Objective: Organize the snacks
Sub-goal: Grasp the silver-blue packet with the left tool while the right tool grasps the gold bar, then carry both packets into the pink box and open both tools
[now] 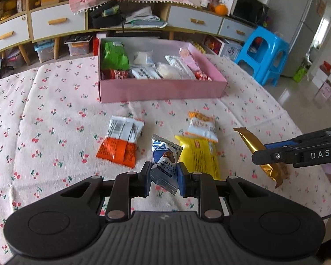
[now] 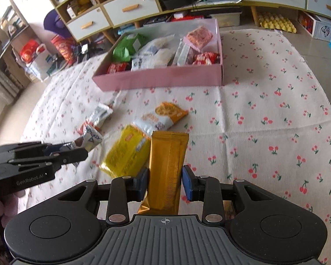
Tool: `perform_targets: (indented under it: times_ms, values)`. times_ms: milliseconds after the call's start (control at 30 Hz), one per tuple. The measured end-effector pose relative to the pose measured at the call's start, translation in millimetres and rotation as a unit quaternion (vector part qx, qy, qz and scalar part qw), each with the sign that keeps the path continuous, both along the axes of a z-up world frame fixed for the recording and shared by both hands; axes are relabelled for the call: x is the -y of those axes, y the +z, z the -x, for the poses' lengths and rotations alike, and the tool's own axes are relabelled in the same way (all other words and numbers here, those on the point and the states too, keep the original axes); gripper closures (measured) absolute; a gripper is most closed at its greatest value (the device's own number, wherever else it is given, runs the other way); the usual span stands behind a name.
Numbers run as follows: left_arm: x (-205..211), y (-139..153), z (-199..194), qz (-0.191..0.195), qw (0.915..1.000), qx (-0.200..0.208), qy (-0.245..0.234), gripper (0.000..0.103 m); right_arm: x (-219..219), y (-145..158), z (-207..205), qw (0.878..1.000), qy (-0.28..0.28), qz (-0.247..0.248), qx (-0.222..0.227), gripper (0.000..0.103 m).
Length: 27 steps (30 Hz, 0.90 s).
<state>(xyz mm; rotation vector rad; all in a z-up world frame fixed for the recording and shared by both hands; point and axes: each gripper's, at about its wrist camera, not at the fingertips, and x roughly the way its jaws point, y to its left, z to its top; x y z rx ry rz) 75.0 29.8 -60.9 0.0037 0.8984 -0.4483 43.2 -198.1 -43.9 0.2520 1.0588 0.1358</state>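
Left wrist: left fingers [image 1: 164,177] clamp chocolate packet [image 1: 164,162]; right wrist: right fingers [image 2: 165,183] pinch gold bar [image 2: 166,165].

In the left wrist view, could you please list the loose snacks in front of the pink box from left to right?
Orange and white packet → blue truffle chocolate wrapper in the left tongs → yellow packet → gold bar in the right tongs.

Bright daylight, soft shadows; fisheye bends edges; floor [image 1: 302,92] glare; slight motion blur.
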Motion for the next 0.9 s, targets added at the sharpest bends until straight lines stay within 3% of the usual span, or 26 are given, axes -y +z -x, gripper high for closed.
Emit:
perform_targets:
  times_ms: [500,900]
  values:
    - [13,25,-31,0.047,0.9976,0.024,0.044,0.081,15,21,-46,0.996,-0.071,-0.043,0.031,0.072]
    - [15,26,-71,0.071,0.9914,0.041,0.102,0.081,33,16,-87,0.983,-0.148,-0.098,0.054,0.072]
